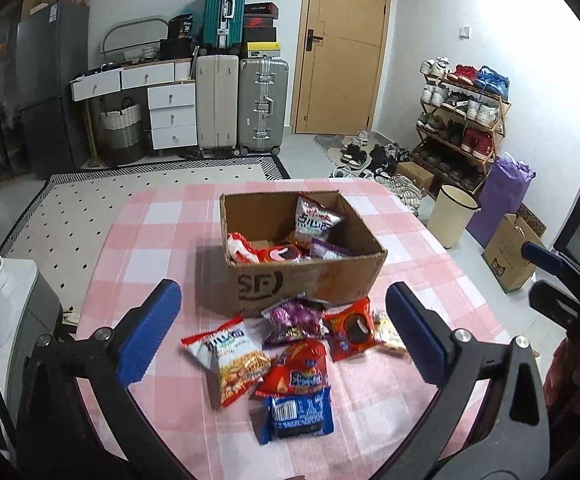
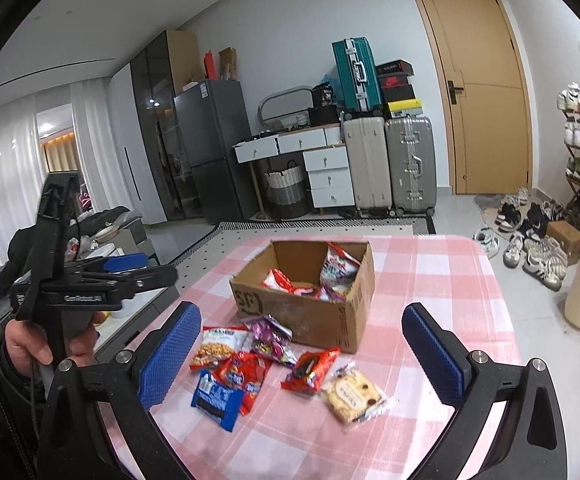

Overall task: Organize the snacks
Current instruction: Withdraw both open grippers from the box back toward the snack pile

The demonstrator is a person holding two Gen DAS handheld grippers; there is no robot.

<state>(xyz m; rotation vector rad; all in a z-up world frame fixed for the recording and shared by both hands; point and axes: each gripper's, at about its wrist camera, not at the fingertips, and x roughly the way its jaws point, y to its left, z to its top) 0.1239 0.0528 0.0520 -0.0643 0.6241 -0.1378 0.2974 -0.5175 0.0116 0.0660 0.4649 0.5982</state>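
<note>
An open cardboard box [image 1: 310, 280] [image 2: 310, 314] stands on the pink checked tablecloth and holds several snack packs, one white pack [image 1: 316, 220] upright. In front of it lie loose snacks: a noodle snack bag [image 1: 230, 360] [image 2: 218, 346], a purple pack [image 1: 294, 320] [image 2: 270, 338], a red cookie pack [image 1: 350, 330] [image 2: 310, 370], a red pack [image 1: 298, 372] [image 2: 246, 376], a blue pack [image 1: 294, 414] [image 2: 216, 398] and a clear biscuit pack [image 2: 352, 394]. My left gripper [image 1: 286, 340] is open and empty above the loose snacks. My right gripper [image 2: 302, 364] is open and empty above them too.
The table [image 1: 138, 240] has its edges close on the left and right. A cream bin [image 1: 450, 216] and a shoe rack [image 1: 462, 120] stand on the floor to the right. Suitcases [image 1: 242, 108] and drawers stand by the far wall.
</note>
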